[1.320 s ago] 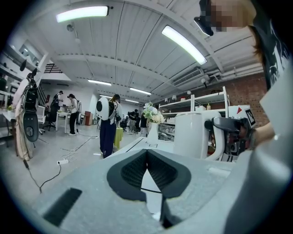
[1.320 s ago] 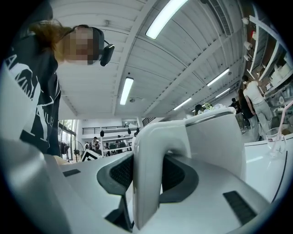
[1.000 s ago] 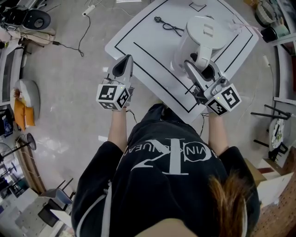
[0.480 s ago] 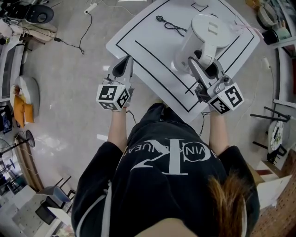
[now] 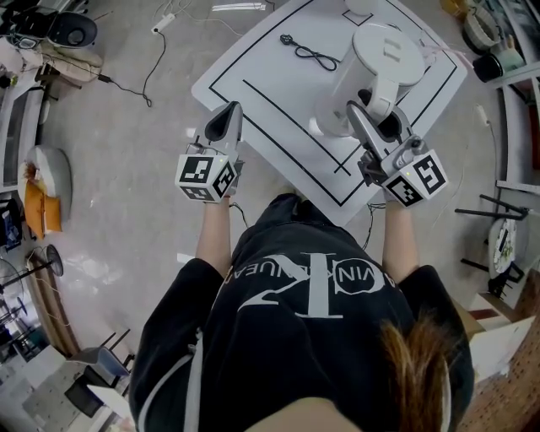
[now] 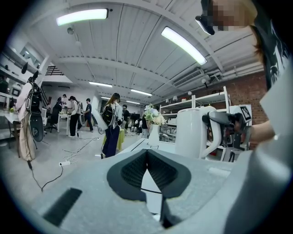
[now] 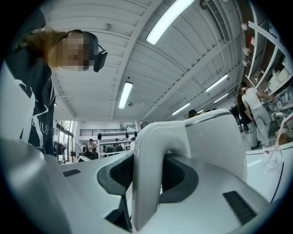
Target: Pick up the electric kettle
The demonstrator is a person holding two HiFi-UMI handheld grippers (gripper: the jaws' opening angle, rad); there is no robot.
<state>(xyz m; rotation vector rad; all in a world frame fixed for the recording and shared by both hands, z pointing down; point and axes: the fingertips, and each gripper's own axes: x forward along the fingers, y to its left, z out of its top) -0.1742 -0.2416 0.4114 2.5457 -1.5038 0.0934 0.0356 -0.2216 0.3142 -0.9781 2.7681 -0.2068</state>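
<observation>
The white electric kettle point(image 5: 381, 63) stands over the right part of the white table point(image 5: 253, 59), its curved handle point(image 5: 377, 97) towards me. My right gripper point(image 5: 374, 116) is shut on that handle, and in the right gripper view the handle point(image 7: 147, 151) fills the gap between the dark pads point(image 7: 120, 171). My left gripper point(image 5: 225, 120) hangs shut and empty off the table's near left edge. In the left gripper view its tips point(image 6: 147, 153) meet, with the kettle point(image 6: 192, 132) beyond at right.
A black power cord point(image 5: 310, 52) lies on the table behind the kettle. Black lines mark the tabletop. A cable and power strip point(image 5: 160, 18) lie on the floor at left. Shelving point(image 5: 506, 59) stands at right. Several people point(image 6: 112, 123) stand far off.
The kettle and my right gripper have shifted slightly up and to the right in the head view. The left gripper has stayed where it was.
</observation>
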